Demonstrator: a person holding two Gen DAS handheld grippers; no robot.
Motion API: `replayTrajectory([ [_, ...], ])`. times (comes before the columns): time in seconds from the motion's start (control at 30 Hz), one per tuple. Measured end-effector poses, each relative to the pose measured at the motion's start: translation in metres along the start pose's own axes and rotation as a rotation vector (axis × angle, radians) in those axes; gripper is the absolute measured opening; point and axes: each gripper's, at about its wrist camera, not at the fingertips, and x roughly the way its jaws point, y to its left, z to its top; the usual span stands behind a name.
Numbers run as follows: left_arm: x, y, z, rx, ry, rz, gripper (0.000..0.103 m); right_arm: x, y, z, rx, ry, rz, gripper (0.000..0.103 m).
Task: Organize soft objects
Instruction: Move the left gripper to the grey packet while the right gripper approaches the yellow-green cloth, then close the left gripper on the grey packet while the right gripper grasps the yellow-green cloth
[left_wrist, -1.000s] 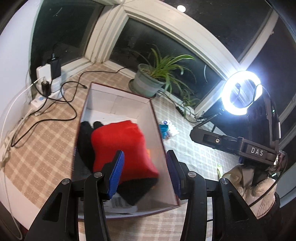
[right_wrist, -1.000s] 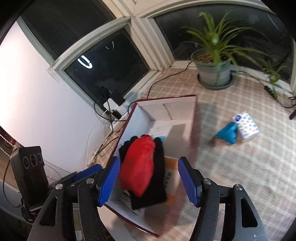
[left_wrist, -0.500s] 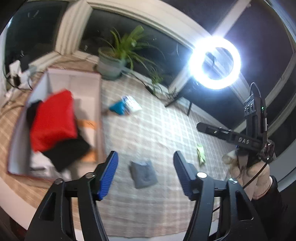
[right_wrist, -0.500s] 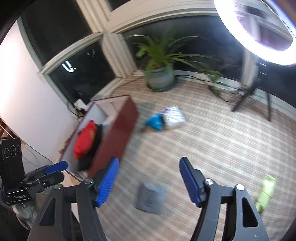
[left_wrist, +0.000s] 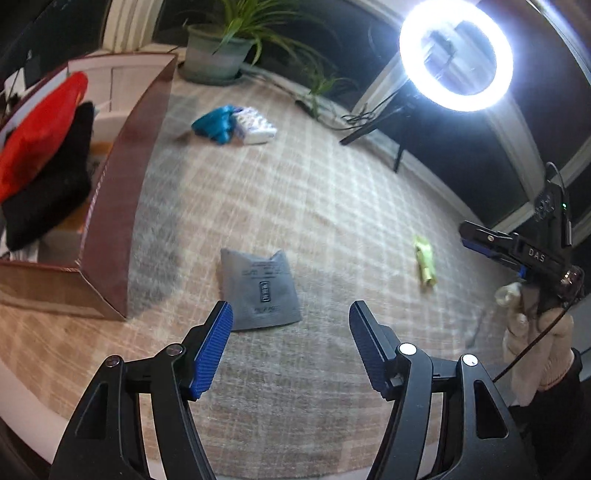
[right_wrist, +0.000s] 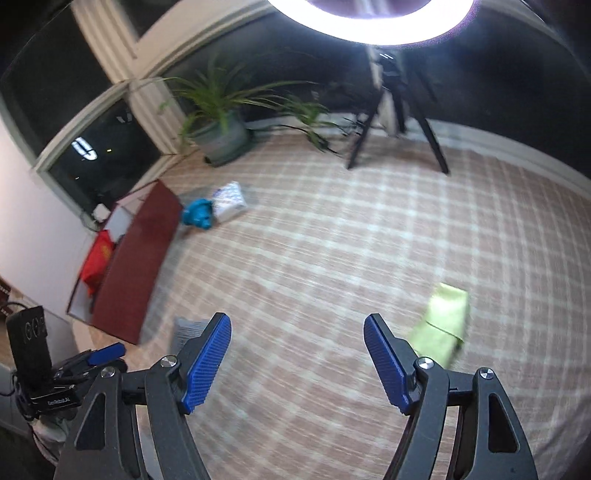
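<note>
So far we are keeping a red item (left_wrist: 35, 133) and a black one (left_wrist: 48, 192) in the box (left_wrist: 122, 206) at left, while the grey pouch (left_wrist: 260, 290), green cloth (right_wrist: 441, 321) and teal item (left_wrist: 214, 123) are lying out on the mat, with the left gripper (left_wrist: 290, 349) and right gripper (right_wrist: 297, 360) both spread and empty.

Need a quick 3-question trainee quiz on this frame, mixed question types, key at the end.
1. True or false: the left gripper is holding the grey pouch.
2. Which items already lie in the cardboard box?
A. a red item and a black item
B. the lime-green cloth
C. the teal item
3. Fill in: the right gripper has its jaws ____, with nothing between them.

Key: 1 false; 2 A; 3 open
</note>
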Motion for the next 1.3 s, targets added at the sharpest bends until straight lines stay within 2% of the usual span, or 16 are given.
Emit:
replayTrajectory([
  [0.1, 0.01, 0.003, -0.003, -0.013, 0.005, 0.02, 0.065, 0.005, -0.022, -0.005, 0.018, 0.008, -0.054, 0.071],
  [0.27, 0.03, 0.007, -0.008, -0.027, 0.003, 0.063, 0.065, 0.009, -0.054, -0.012, 0.064, 0.02, -0.081, 0.071],
  [0.57, 0.062, 0.004, -0.009, -0.019, 0.01, 0.149, 0.066, 0.025, -0.084, -0.03, 0.028, 0.022, -0.206, 0.071],
  [0.63, 0.064, -0.001, -0.009, -0.002, -0.005, 0.169, 0.073, 0.028, -0.089, -0.032, 0.027, 0.022, -0.217, 0.071],
  [0.77, 0.071, -0.009, -0.006, 0.021, -0.005, 0.234, 0.074, 0.03, -0.096, -0.033, 0.023, 0.003, -0.23, 0.071],
  [0.83, 0.075, -0.014, -0.006, 0.035, 0.005, 0.259, 0.079, 0.031, -0.099, -0.033, 0.02, -0.001, -0.23, 0.072],
  [0.9, 0.079, -0.019, -0.005, 0.049, 0.014, 0.295, 0.079, 0.032, -0.1, -0.033, 0.018, -0.003, -0.233, 0.073],
  [1.1, 0.093, -0.032, -0.007, 0.13, 0.034, 0.419, 0.081, 0.036, -0.104, -0.031, 0.003, -0.008, -0.248, 0.078],
  [1.13, 0.094, -0.034, -0.007, 0.143, 0.029, 0.434, 0.084, 0.037, -0.103, -0.031, -0.011, -0.006, -0.257, 0.079],
  [1.2, 0.094, -0.03, -0.007, 0.128, 0.022, 0.452, 0.091, 0.039, -0.101, -0.032, -0.037, -0.005, -0.275, 0.079],
  [1.3, 0.092, -0.023, -0.005, 0.095, 0.001, 0.462, 0.092, 0.041, -0.097, -0.034, -0.073, -0.009, -0.289, 0.08],
])
